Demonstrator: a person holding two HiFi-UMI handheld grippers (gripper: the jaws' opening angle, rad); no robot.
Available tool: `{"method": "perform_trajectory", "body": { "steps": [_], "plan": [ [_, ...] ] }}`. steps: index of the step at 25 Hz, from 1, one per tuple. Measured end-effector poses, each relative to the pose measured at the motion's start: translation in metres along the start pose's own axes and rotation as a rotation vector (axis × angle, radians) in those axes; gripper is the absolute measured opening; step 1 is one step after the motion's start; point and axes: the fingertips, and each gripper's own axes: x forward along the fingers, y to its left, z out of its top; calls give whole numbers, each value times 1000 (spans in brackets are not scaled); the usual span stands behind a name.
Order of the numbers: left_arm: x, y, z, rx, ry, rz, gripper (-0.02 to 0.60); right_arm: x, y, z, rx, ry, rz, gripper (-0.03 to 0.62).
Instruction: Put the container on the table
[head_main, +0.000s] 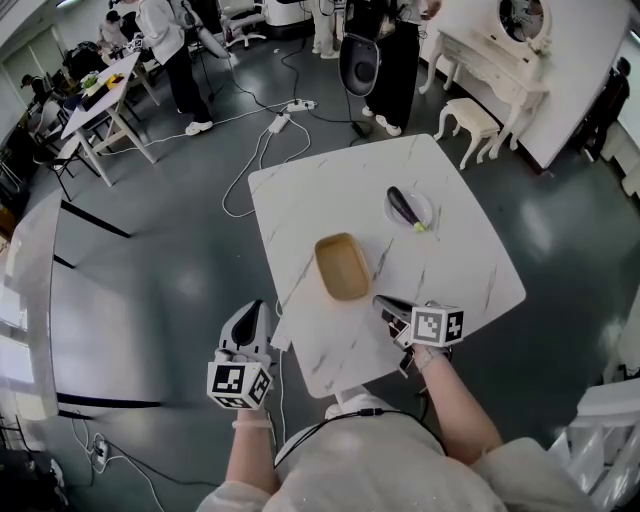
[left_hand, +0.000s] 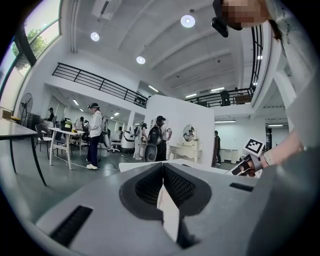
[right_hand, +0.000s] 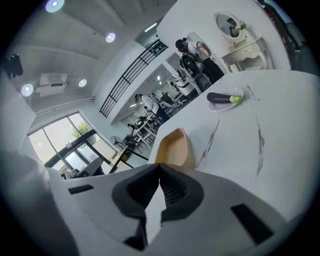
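Notes right claw (head_main: 381, 301) pressed together, empty. Finds shallow tan rectangular container (head_main: 342, 266) upright on white marbled counter (head_main: 460, 270), just ahead of that claw, not touching. Notes left claw (head_main: 257, 306) likewise pressed together, empty.

I see a dark aubergine (head_main: 404, 206) on a small white plate (head_main: 428, 204), a green bit (head_main: 420, 227) at its end. Beyond, a white dressing table (head_main: 490, 55) and stool (head_main: 470, 118) stand together; a power strip (head_main: 280, 123) lies on the grey floor (head_main: 180, 270)
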Motion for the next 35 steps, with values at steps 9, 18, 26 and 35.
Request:
{"method": "perform_trajectory", "body": {
  "steps": [9,18,26,35],
  "plan": [
    [-21,-8,5,16,-13,-13,5,-35,15,24,-197,-175,-61,6],
    [-43,-18,9,36,-21,-22,5,-72,40,37,-527,-307,-167,6],
    [-59,-30,7,49,-15,-41,5,-105,58,31,-622,-424,-191,6],
    [-59,-39,10,63,-26,-32,5,-123,47,29,-623,-455,-193,6]
  ]
}}
